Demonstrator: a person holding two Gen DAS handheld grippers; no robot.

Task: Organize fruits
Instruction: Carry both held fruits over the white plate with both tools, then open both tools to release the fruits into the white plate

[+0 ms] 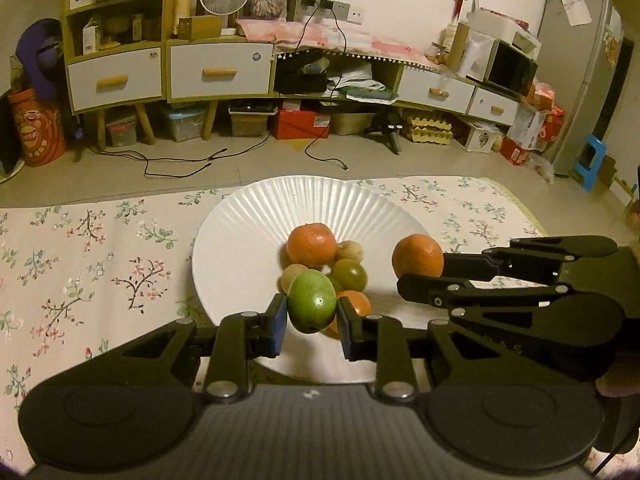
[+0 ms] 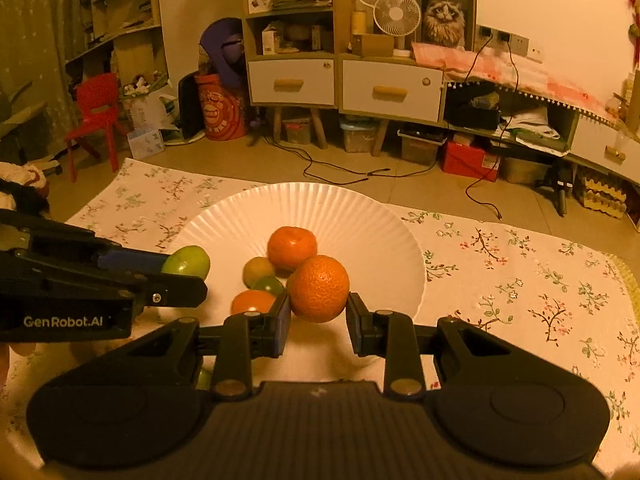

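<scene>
Two hand-held claws hover over a white plate (image 1: 240,216) on a flowered tablecloth (image 1: 92,248), each carrying fruit in a household sorting job. Nearest the lens, the left claw (image 1: 312,314) is clamped on a green fruit (image 1: 312,300), its blue-faced pad touching one flank and its black pad the other; the right claw (image 2: 319,308) is clamped the same way on an orange (image 2: 319,288). Both fruits are round, and the green one looks smooth and glossy, so the grip rests on small curved patches: a twist or jolt could let either roll out of the pads, and the orange's dimpled, likely soft peel could dent under a harder squeeze. Just beyond and below the pads lies the heap already on the plate: another orange (image 1: 312,244), a darker green fruit (image 1: 350,274), pale tan round fruits (image 1: 294,274) and a partly hidden orange one (image 1: 356,302), all touching. Dropped onto that heap rather than set beside it, a new fruit would probably knock the pile apart and send pieces down the slope or over the rim. The plate itself is thin-looking and ribbed in a fan of fine ridges, possibly paper, and might tip or slide on the cloth if pressed near its edge. The two claws work close together, so a sideways move could bump one against the other. Farther off stand a wooden cabinet (image 1: 168,72) with white drawers, and loose cables (image 1: 180,168) on the tiled floor.
</scene>
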